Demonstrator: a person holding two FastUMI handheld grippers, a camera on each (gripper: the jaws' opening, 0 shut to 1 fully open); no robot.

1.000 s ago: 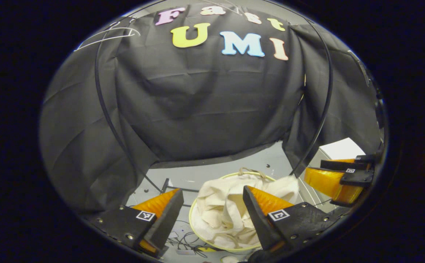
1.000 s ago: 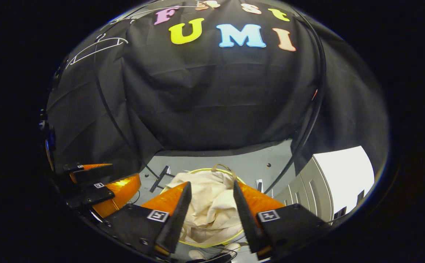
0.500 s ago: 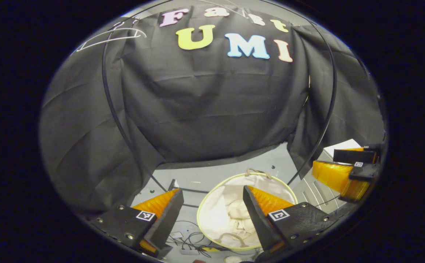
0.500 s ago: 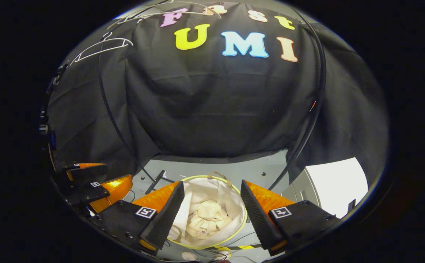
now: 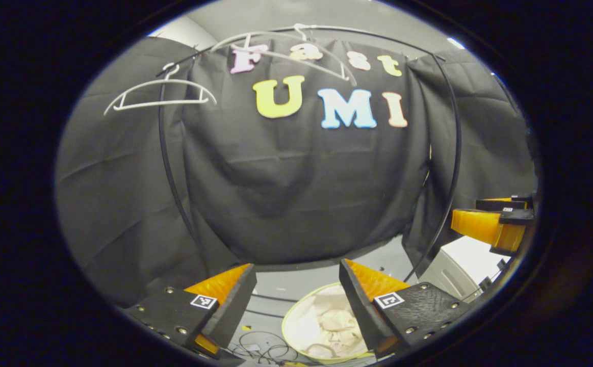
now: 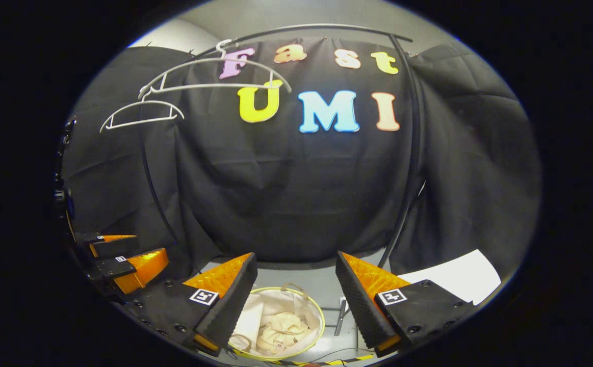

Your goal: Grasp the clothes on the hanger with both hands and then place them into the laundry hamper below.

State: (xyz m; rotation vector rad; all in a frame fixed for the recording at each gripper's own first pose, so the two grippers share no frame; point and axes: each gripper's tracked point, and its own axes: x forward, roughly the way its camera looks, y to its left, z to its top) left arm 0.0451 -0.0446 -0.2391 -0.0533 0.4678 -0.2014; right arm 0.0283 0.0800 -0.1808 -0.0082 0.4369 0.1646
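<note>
The cream clothes [image 5: 334,326] lie crumpled inside the round hamper [image 5: 285,326], low between my left gripper's fingers. My left gripper [image 5: 296,300] is open and holds nothing, well above the hamper. In the right gripper view the same clothes [image 6: 281,329] sit at the bottom of the hamper [image 6: 321,318], and my right gripper [image 6: 296,295] is open and bare above it. Two white hangers [image 5: 161,97] [image 6: 214,81] hang bare on the black rail up high. The right gripper [image 5: 490,224] shows at the far right of the left gripper view, the left gripper [image 6: 118,257] at the far left of the right gripper view.
A curved black rack frame [image 5: 174,188] stands in front of the black cloth wall. Cables [image 5: 260,351] lie on the grey floor beside the hamper. A white flat surface [image 6: 454,278] shows at the lower right.
The clothes have dropped from a heap on the hamper's rim to its bottom. Both grippers have risen and tilted up, so the hamper looks smaller and the hangers come into view.
</note>
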